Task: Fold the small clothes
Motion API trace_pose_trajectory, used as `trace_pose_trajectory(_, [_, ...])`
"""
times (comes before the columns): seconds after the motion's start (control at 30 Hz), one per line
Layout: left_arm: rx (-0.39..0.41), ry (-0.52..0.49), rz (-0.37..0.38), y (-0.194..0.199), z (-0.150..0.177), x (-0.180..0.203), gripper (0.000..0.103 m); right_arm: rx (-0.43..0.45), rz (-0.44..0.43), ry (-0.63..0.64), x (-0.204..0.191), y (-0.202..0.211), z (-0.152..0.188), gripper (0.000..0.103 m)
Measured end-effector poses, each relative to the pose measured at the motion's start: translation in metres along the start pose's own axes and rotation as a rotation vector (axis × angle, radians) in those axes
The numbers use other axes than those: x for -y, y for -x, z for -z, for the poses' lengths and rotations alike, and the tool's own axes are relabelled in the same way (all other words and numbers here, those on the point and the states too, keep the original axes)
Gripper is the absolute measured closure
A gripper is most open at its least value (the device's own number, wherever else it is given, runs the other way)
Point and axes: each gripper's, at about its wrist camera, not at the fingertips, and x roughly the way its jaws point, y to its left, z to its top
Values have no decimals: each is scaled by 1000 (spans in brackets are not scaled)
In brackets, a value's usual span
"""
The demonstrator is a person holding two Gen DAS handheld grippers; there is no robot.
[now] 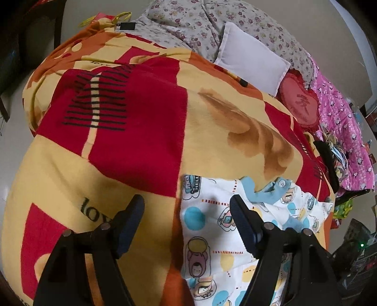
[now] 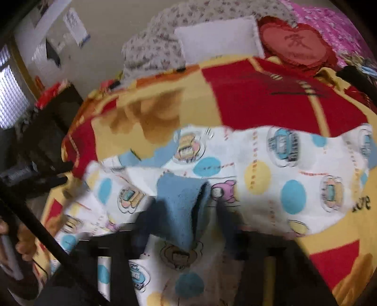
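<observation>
A small white baby garment (image 1: pixel 212 235) with cartoon prints, blue and yellow dots and blue trim lies on a red and yellow blanket (image 1: pixel 117 141). My left gripper (image 1: pixel 188 221) is open above the garment's left edge, its right finger (image 1: pixel 245 226) over the cloth and its left finger over the blanket. In the blurred right wrist view the garment (image 2: pixel 271 169) spreads wide. My right gripper (image 2: pixel 186 219) has a blue trimmed fold (image 2: pixel 181 200) of the garment between its fingers; the blur hides whether the fingers are closed on it.
A white pillow (image 1: pixel 252 56), a red heart cushion (image 1: pixel 301 106), a floral quilt (image 1: pixel 200 21) and a pink quilt (image 1: pixel 348 131) lie at the bed's far end. A black object (image 1: pixel 327 162) lies at the blanket's right edge. Dark furniture (image 2: pixel 47 131) stands left of the bed.
</observation>
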Motion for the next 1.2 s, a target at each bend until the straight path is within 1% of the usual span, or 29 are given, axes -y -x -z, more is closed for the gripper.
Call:
trace_pose_trajectory(0.03, [0,-2,-1,0,0,0,29,-4,-4,3,-1,-1,1,97])
trace_pose_trajectory(0.13, [1,-4,0,0,-3,0,28,70,-31,-1,2,23,4,98])
trace_pose_trajectory(0.2, [7,2,6,-2,-5,0,23,104,-24,-12,10,39,7,98])
trace_pose_trajectory(0.27, [10,12,22,-5,-7,2,21,88,-20,-25,19,42,12,98])
trace_pose_trajectory(0.3, [3,13,30,-8,-7,5,20,68,-27,-21,20,38,15,98])
trace_pose_trajectory(0.37, [-19,-2,38,-16,-7,11,20,58,-33,-30,20,33,17,98])
trace_pose_trajectory(0.43, [-40,-24,25,-24,-7,17,20,49,-28,-23,18,30,18,97])
trace_pose_trajectory(0.5, [-46,-26,-3,-33,-7,17,20,51,-23,-17,17,29,17,97])
trace_pose_trajectory(0.53, [-51,-24,0,-37,-8,16,20,53,-25,-15,16,29,17,97])
trace_pose_trajectory(0.57, [-63,-28,9,-40,-8,15,25,55,-25,-14,16,30,15,97])
trace_pose_trajectory(0.6, [-76,-42,18,-44,-7,16,53,57,-24,-12,16,31,15,97])
trace_pose_trajectory(0.67, [-116,-71,34,-51,-6,20,92,58,-19,-6,17,32,15,97])
trace_pose_trajectory(0.7, [-119,-75,58,-52,-5,20,93,60,-20,-6,17,33,14,97])
trace_pose_trajectory(0.77, [-92,-112,48,-46,-5,24,95,70,-21,-5,17,37,12,97])
trace_pose_trajectory(0.83, [-57,-125,75,-31,-10,25,95,86,-24,3,15,41,8,97])
trace_pose_trajectory(0.9, [-4,-144,86,-15,-18,26,95,100,-30,13,11,45,3,97])
trace_pose_trajectory(0.97, [18,-162,82,-9,-24,28,96,109,-35,19,9,44,-2,97])
trace_pose_trajectory(1.07, [1,-194,17,-21,-22,31,96,109,-20,19,5,33,-9,97])
trace_pose_trajectory(1.13, [-8,-176,-7,-33,-24,25,96,76,-9,9,5,18,-12,97])
trace_pose_trajectory(1.2, [-32,-145,-9,-43,-22,16,96,47,24,-1,7,2,-13,97])
